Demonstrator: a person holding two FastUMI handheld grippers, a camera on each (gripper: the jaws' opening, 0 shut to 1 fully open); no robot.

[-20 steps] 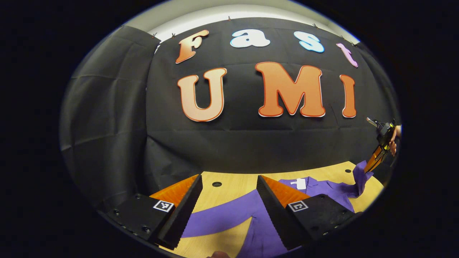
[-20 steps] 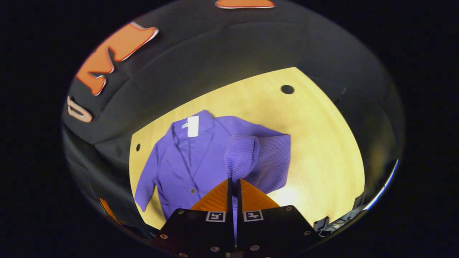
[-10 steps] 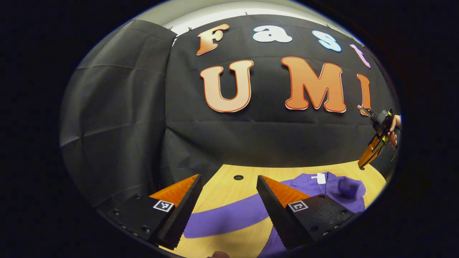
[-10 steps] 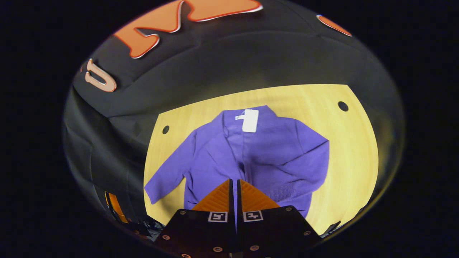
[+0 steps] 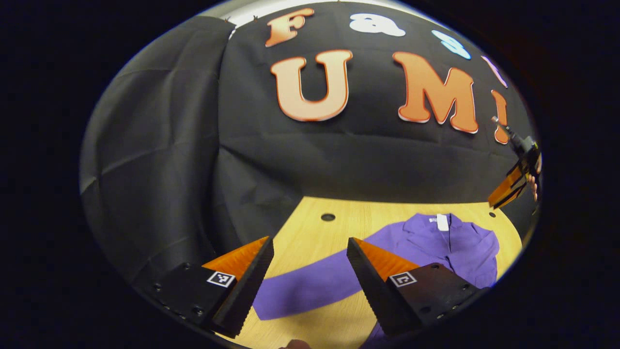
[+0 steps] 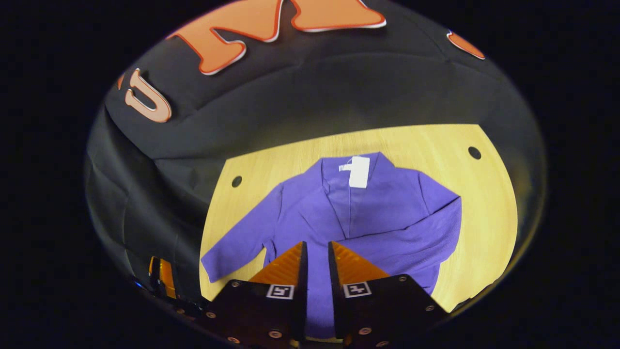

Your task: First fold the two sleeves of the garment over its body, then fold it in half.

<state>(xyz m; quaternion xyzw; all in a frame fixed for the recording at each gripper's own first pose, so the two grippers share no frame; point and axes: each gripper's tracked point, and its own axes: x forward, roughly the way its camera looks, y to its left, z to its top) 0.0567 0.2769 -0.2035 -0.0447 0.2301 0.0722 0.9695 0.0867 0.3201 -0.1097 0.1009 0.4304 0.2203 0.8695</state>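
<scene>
Left tool [image 5: 310, 252]: fingers spread wide, holding nothing; it sits low over the near left part of the bench, pointing across it toward the booth wall.
Left tool, seen from right gripper view [image 6: 162, 278]: a small part shows at the near left edge of the bench, beside the outstretched sleeve.
Right tool [image 6: 316, 254]: fingers parted by a narrow gap, nothing between them; it hangs above the garment's lower front, looking steeply down on it.
Right tool, seen from left gripper view [image 5: 508, 191]: held high above the far right end of the bench, tips angled down and left, clear of the cloth.
Hand [image 5: 534, 182]: grips the right tool from behind, partly cut off by the view's edge.
Garment [image 6: 378, 213]: purple jacket lying flat on the bench, collar and white tag [image 6: 359, 172] toward the far side.
Right sleeve [image 6: 416, 237]: folded across the body, lying on the front.
Left sleeve [image 6: 237, 247]: stretched out to the left on bare wood, 1 of 2 not yet folded.
Bench [image 6: 484, 203]: light wood, with round holes near its far corners.
</scene>
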